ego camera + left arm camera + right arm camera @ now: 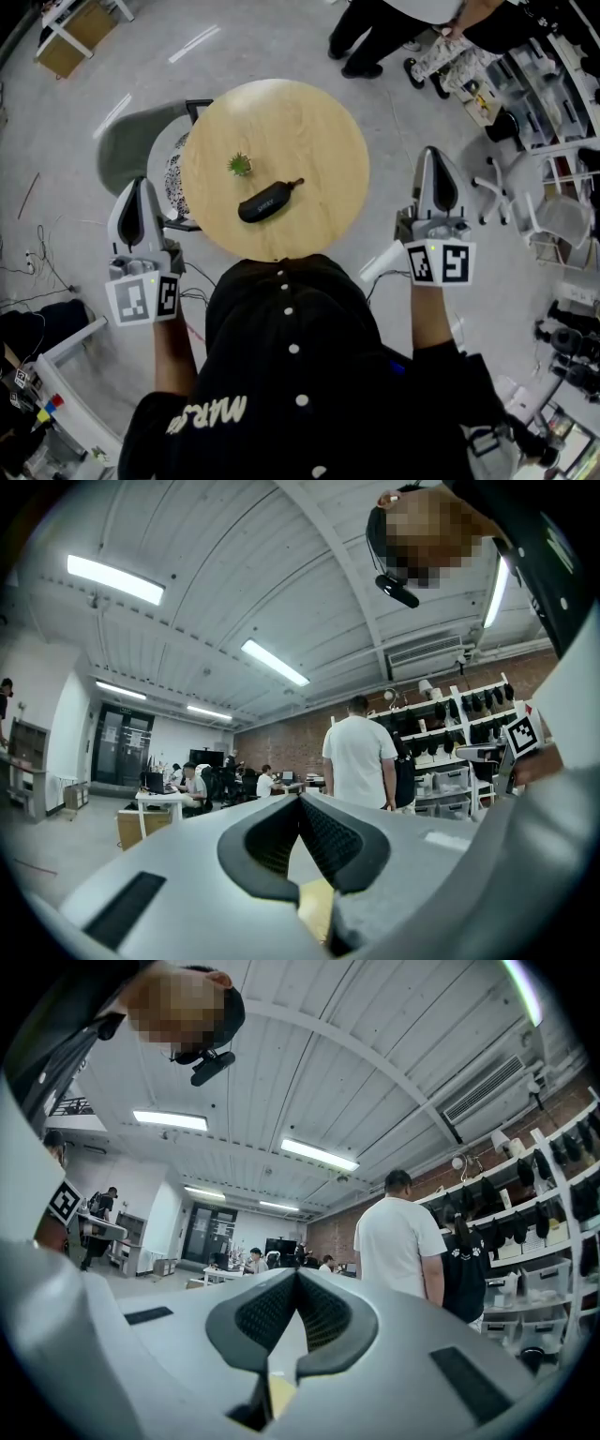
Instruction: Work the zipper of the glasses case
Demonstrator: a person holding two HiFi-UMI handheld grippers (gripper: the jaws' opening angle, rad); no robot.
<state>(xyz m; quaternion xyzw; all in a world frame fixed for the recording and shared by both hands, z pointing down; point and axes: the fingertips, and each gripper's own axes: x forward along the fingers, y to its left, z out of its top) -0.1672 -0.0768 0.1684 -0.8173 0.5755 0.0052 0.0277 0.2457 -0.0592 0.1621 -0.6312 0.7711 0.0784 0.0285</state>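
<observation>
The zipper on the dark glasses case (267, 202) is too small to make out. A grey chair (127, 141) is partly hidden by the round wooden worktop (309, 122). The case lies near the worktop's middle, beside a small green plant (240, 165). The left tongs (141, 187) and the right tongs (432, 157) are both pressed together with nothing between them. Each is held about level at one side of the worktop, well apart from the case.

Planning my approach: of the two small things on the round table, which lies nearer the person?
The black glasses case, long and lying flat. The small green plant stands just beyond it, farther across the table.
</observation>
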